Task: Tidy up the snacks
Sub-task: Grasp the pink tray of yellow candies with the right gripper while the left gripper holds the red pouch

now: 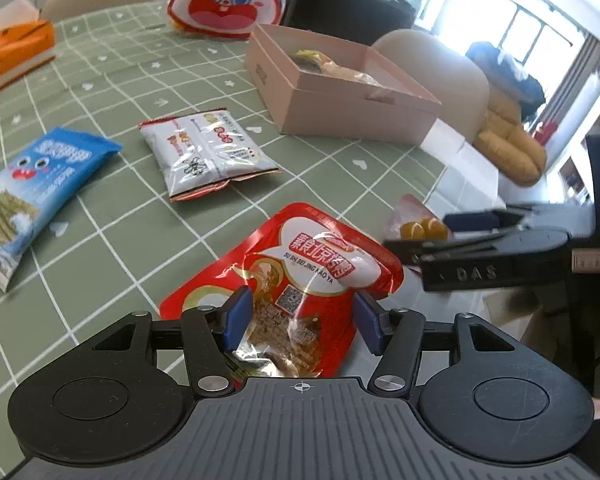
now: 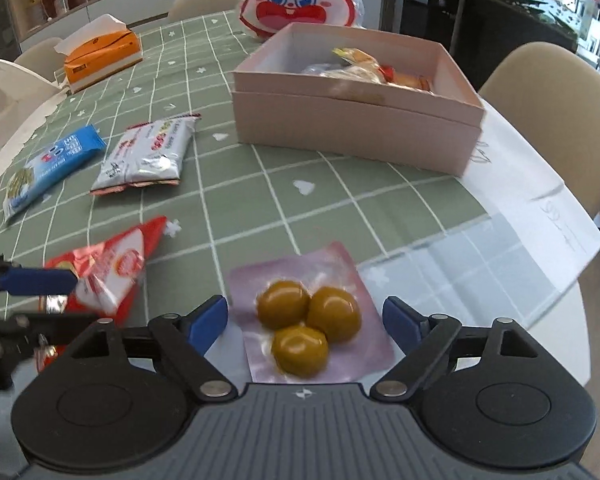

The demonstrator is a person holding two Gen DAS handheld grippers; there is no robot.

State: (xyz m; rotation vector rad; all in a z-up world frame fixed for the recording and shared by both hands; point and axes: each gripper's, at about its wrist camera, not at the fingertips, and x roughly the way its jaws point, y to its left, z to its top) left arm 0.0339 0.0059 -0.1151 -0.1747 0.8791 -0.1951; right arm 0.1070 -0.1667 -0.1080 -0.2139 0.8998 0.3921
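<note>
While your left gripper (image 1: 300, 320) straddles the red pouch (image 1: 300, 276), fingers spread and not clamping, your right gripper (image 2: 306, 322) gapes around the clear pack (image 2: 308, 316) of 3 olives near the table's (image 2: 260, 184) edge.

Daylight is pouring in from the windows (image 1: 540, 28) at far right of the left wrist view, blowing them out to white. Glare is shining on the red pouch (image 1: 320, 264) and the white paper (image 2: 540, 208). The tablecloth (image 2: 300, 160) grid is bending toward the edges from fisheye distortion. The left gripper (image 2: 32, 296) is showing motion blur in the right wrist view. Shadows are lying soft.
</note>
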